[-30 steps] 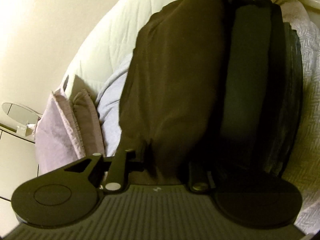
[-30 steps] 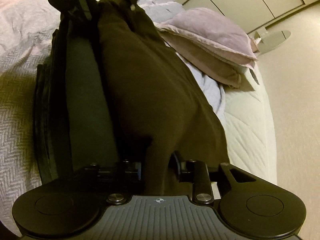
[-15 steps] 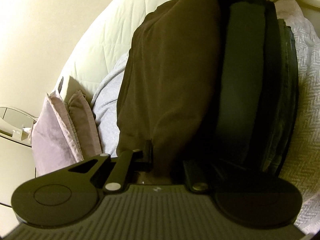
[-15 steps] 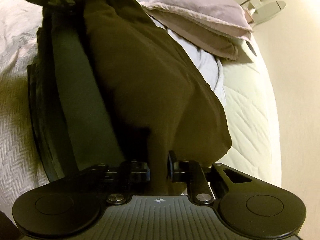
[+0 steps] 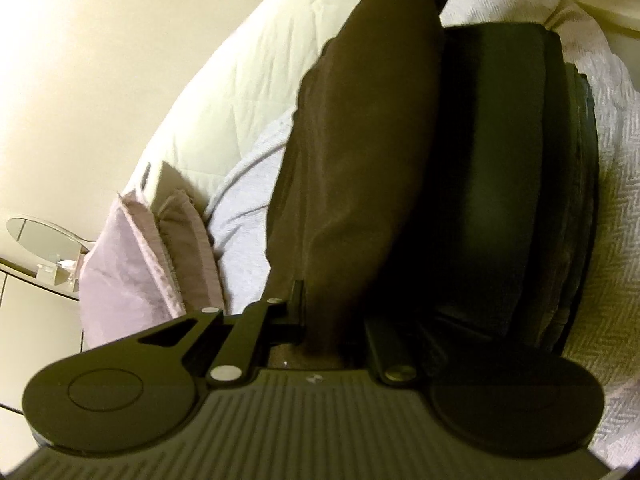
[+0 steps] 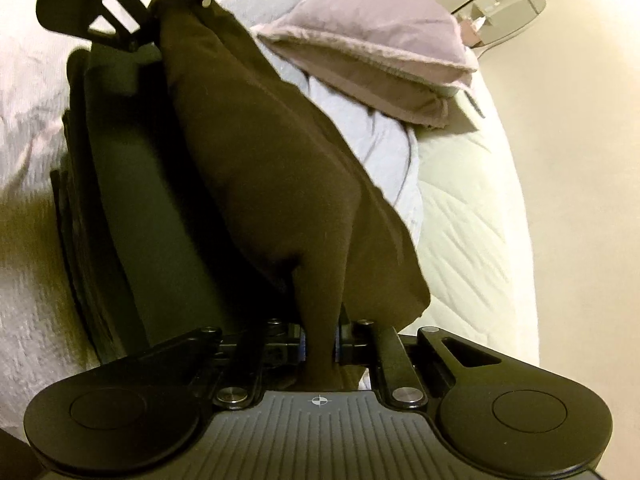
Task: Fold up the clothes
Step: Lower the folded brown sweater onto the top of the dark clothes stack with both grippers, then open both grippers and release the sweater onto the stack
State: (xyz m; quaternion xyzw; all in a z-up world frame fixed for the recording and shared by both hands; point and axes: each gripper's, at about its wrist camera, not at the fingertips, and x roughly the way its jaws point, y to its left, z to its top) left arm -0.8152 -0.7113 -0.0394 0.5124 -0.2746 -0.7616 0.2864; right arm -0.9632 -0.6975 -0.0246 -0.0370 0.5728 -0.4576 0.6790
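Brown garment [image 5: 360,168] hangs stretched, each end pinched between closed jaws.

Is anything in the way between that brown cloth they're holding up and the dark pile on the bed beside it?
Nothing visible. Both grippers, left and right, pinch the brown garment stretched between them, right beside the dark folded stack on the bed. The pink pillows lie on the garment's other side, away from the stack.

Left gripper [image 5: 320,320] and right gripper [image 6: 320,340] both clamped tight on cloth, facing each other, held level and well apart.
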